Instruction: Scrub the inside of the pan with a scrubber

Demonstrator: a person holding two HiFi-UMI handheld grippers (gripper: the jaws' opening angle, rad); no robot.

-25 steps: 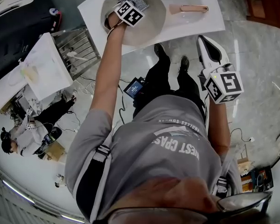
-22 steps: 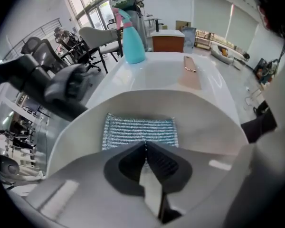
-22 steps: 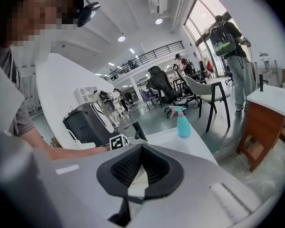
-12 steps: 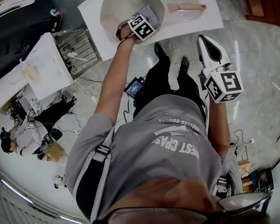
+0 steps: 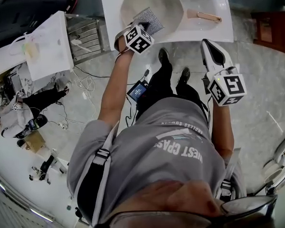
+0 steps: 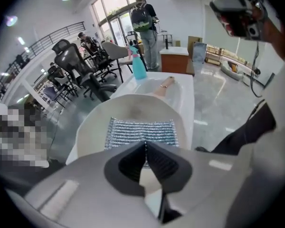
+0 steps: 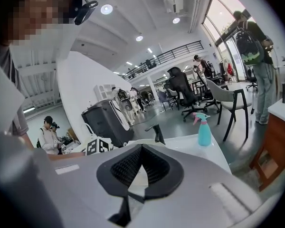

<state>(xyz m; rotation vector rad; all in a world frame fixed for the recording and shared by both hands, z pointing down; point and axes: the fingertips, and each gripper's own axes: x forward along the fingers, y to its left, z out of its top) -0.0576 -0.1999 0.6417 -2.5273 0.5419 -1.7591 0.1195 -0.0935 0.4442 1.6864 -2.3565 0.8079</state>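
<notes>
Looking down in the head view, the left gripper [image 5: 141, 30] pinches one silver scrubber [image 5: 150, 20] over the single cream pan [image 5: 168, 6] on a white counter [image 5: 111, 8]; the right gripper [image 5: 210, 49] hangs well apart. Left gripper view: jaws clamped on the scrubber's edge. Right gripper view: jaws together, empty, one teal spray bottle [image 7: 204, 129] beyond.

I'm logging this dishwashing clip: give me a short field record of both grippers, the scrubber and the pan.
left gripper: fingers shut on the scrubber
right gripper: shut, empty, held back from the white counter
scrubber: silver mesh, over the near inside wall of the pan; contact unclear
pan: cream, on that counter, handle pointing right in the head view
</notes>
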